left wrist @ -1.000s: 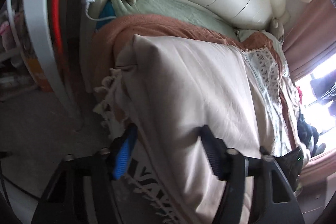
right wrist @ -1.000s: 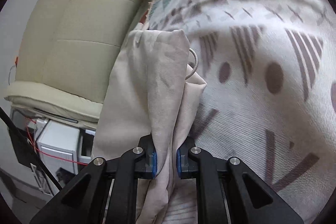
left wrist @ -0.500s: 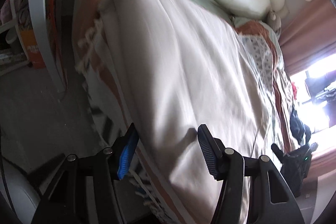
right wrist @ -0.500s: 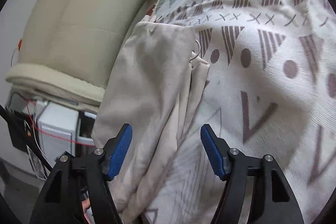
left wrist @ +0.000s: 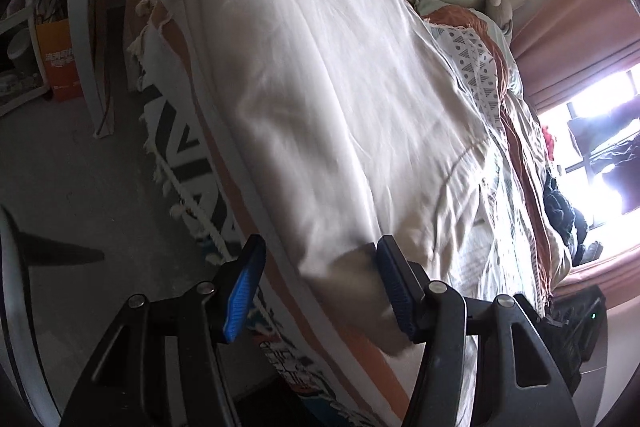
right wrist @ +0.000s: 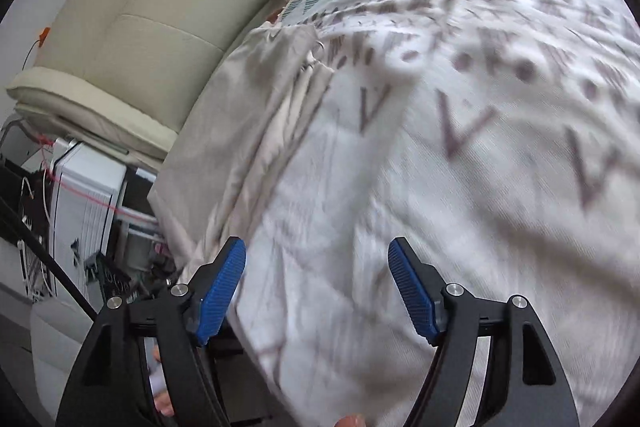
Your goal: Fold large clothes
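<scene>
A large beige garment [left wrist: 328, 99] lies stretched along the bed on a patterned blanket [left wrist: 192, 163]. My left gripper [left wrist: 320, 291] is open, its blue pads on either side of the garment's near corner, not closed on it. In the right wrist view the same garment [right wrist: 256, 115] lies in a long folded strip at the left of the patterned blanket [right wrist: 460, 147]. My right gripper [right wrist: 318, 291] is open and empty above the blanket, just right of the garment's edge.
A cream padded headboard [right wrist: 152, 27] runs along the far side of the bed. A white appliance [right wrist: 88, 203] with red cord stands beside it. Grey floor [left wrist: 80, 187] and an orange box [left wrist: 60, 63] lie left of the bed. A bright window [left wrist: 600, 147] is at the right.
My right gripper was shut on the beige garment, then opened and let it go; it has drawn back. My left gripper stayed open and moved back toward the garment's near corner.
</scene>
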Demonstrator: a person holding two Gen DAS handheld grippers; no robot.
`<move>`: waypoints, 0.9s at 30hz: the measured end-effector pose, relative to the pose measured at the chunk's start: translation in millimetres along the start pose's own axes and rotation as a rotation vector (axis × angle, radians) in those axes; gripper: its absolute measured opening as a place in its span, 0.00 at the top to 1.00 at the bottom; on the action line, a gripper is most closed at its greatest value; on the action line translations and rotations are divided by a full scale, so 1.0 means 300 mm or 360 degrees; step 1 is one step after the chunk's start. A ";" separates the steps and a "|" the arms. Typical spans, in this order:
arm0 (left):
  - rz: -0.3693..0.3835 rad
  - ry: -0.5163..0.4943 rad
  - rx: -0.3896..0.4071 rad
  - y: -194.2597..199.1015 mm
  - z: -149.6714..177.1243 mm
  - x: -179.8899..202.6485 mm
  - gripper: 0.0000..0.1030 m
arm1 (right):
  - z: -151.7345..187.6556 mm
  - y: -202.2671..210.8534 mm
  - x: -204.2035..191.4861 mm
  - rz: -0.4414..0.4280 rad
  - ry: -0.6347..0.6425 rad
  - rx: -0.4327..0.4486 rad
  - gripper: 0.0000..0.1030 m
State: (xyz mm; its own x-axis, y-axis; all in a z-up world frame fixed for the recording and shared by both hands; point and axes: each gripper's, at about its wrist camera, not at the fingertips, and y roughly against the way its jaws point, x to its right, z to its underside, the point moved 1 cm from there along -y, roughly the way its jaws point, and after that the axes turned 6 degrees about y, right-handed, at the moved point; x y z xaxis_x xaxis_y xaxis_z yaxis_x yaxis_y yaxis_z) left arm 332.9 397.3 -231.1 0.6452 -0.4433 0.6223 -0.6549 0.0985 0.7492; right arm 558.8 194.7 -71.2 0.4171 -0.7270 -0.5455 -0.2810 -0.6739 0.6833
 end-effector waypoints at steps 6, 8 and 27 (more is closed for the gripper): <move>-0.0057 -0.0096 0.0015 0.052 0.062 0.009 0.43 | 0.104 0.187 0.042 0.0017 -0.0062 0.0090 0.30; -0.0101 -0.0124 0.0066 0.088 0.084 0.017 0.43 | 0.141 0.260 0.048 0.0010 -0.0067 0.0126 0.30; 0.0023 -0.0566 0.0226 0.456 0.316 0.224 0.18 | 0.482 0.923 -0.067 0.0286 -0.0032 0.0518 0.00</move>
State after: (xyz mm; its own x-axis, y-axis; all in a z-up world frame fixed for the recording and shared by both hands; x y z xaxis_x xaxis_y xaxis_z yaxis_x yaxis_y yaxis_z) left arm 249.3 296.5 -108.4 0.4754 -0.7265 0.4962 -0.7270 -0.0067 0.6866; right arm 347.7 3.7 58.8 0.3197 -0.8379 -0.4423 -0.6098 -0.5393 0.5808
